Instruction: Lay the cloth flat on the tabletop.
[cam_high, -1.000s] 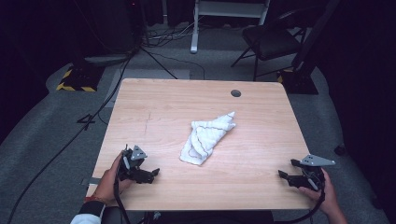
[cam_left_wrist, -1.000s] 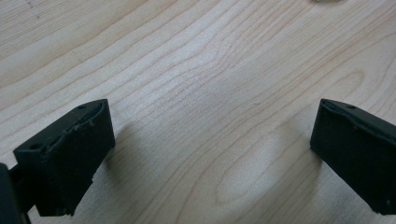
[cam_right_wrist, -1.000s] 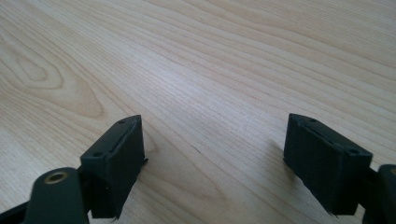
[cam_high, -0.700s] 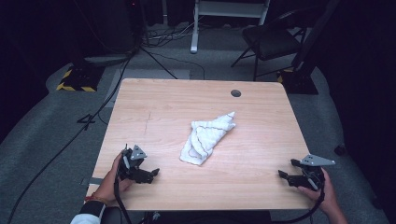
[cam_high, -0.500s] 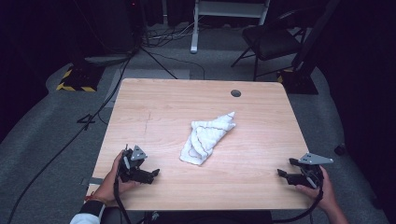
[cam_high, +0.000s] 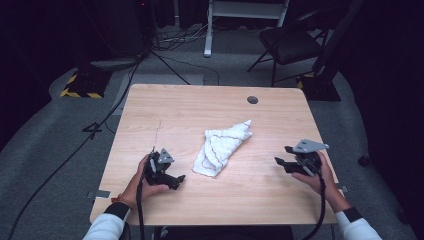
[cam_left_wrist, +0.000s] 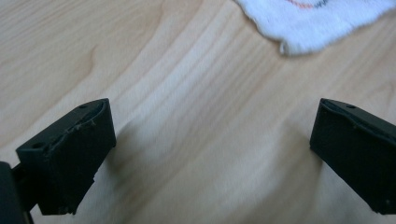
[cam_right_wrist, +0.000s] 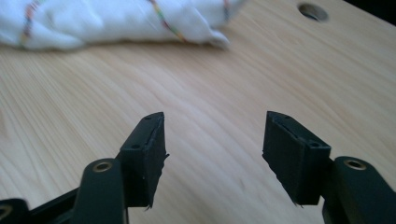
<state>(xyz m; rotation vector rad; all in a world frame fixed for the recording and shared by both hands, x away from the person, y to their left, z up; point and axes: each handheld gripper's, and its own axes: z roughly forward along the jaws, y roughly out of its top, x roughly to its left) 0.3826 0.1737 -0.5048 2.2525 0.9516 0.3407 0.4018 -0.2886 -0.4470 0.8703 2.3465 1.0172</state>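
Note:
A crumpled white towel (cam_high: 222, 146) with thin coloured stripes lies in the middle of the wooden table (cam_high: 200, 107). My left gripper (cam_high: 177, 181) rests low over the table to the towel's left, a short gap away, open with nothing between its jaws. The left gripper view looks past the left gripper (cam_left_wrist: 212, 149) to the towel's edge (cam_left_wrist: 317, 21). To the towel's right, my right gripper (cam_high: 281, 160) points at it. Its jaws have just been closing but still stand apart with nothing between them. The right gripper (cam_right_wrist: 212, 144) faces the towel (cam_right_wrist: 116, 21).
A round cable hole (cam_high: 252, 100) sits near the table's far edge, also ahead of the right gripper as the hole (cam_right_wrist: 312, 11). A black chair (cam_high: 290, 42), a white stand and floor cables (cam_high: 165, 60) lie beyond the table.
The right gripper has lifted and moved from the near right corner toward the towel. The left gripper has shifted a little rightward, closer to the towel. The towel has not moved.

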